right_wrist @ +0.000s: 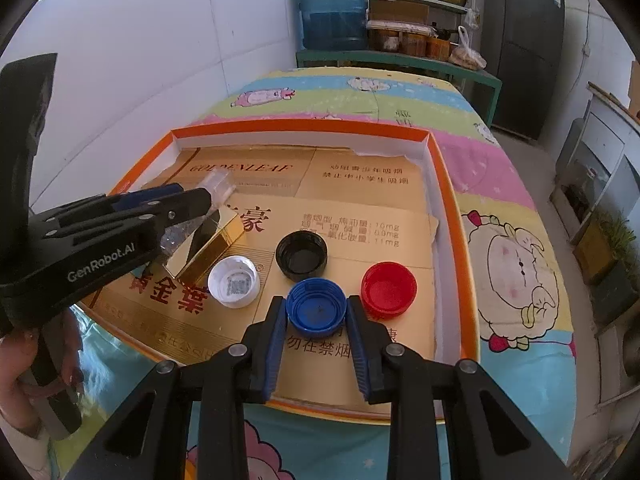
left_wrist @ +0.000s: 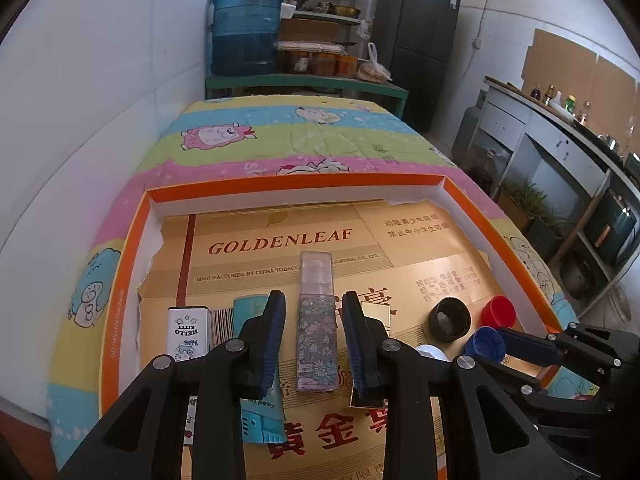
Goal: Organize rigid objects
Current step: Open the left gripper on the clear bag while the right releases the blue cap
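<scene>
— Between the left gripper's (left_wrist: 314, 312) blue pads, what lies there?

— A flowered spray bottle (left_wrist: 316, 320) with a clear cap, flat on the gold cardboard (left_wrist: 420, 280) inside the orange tray (left_wrist: 120, 280). It runs lengthwise down the gap, and a slim strip of cardboard shows on each side, so the jaws stand narrowly apart and press nothing.

— And the right gripper (right_wrist: 316, 312)?

— Its jaws are closed on the blue cap (right_wrist: 316, 307), open side up, one pad against each flank.

— What sits around that cap?

— A red cap (right_wrist: 389, 289) just to its right, a black cap (right_wrist: 301, 255) just beyond it, a white cap (right_wrist: 234, 281) to the left. A gold box (right_wrist: 208, 246) lies beyond the white one, under the left gripper's fingers.

— Left of the bottle?

— A teal packet (left_wrist: 250, 308), then a small white tin (left_wrist: 189, 330).
</scene>
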`<state>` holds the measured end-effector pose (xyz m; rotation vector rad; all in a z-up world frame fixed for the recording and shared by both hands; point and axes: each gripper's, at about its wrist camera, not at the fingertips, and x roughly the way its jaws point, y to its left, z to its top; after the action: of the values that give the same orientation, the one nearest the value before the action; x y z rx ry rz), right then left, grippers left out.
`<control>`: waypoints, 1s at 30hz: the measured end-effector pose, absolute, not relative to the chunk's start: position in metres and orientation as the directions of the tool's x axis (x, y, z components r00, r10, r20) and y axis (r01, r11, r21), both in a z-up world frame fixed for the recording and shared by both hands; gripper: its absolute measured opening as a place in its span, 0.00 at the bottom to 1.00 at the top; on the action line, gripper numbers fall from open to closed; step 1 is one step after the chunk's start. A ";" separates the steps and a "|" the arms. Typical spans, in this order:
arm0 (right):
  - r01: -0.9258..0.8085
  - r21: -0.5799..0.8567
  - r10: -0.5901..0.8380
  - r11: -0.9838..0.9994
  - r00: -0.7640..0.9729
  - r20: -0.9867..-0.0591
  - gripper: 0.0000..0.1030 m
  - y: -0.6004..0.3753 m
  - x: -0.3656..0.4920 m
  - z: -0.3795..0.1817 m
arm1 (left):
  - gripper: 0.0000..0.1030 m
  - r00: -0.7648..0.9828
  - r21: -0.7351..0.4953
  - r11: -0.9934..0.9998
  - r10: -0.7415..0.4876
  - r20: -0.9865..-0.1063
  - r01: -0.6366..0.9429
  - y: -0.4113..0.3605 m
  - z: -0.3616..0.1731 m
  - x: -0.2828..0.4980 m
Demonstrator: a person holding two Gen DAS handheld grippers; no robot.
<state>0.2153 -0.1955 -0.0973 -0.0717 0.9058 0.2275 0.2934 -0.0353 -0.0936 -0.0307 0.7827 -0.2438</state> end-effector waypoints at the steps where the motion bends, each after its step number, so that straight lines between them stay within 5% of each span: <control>1: -0.223 0.032 0.162 0.974 0.595 -0.787 0.30 -0.196 0.215 -0.098 | 0.29 0.682 -0.117 0.972 -0.228 -0.695 0.205 -0.035 -0.093 0.293; 6: -0.213 0.032 0.157 0.976 0.599 -0.785 0.31 -0.198 0.217 -0.098 | 0.29 0.685 -0.120 0.972 -0.228 -0.692 0.202 -0.035 -0.092 0.292; 10: -0.215 0.036 0.161 0.976 0.599 -0.785 0.43 -0.197 0.218 -0.098 | 0.29 0.685 -0.116 0.972 -0.225 -0.693 0.202 -0.035 -0.092 0.291; 16: -0.205 0.049 0.166 0.978 0.607 -0.777 0.43 -0.201 0.217 -0.096 | 0.46 0.686 -0.117 0.970 -0.233 -0.689 0.213 -0.036 -0.092 0.290; 30: -0.174 0.083 0.180 0.981 0.682 -0.709 0.43 -0.207 0.213 -0.085 | 0.50 0.688 -0.143 0.964 -0.262 -0.676 0.225 -0.035 -0.088 0.287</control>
<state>0.2126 -0.2072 -0.0846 0.0089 0.7960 0.1984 0.2873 -0.0350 -0.0880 -0.0502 0.7643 -0.2727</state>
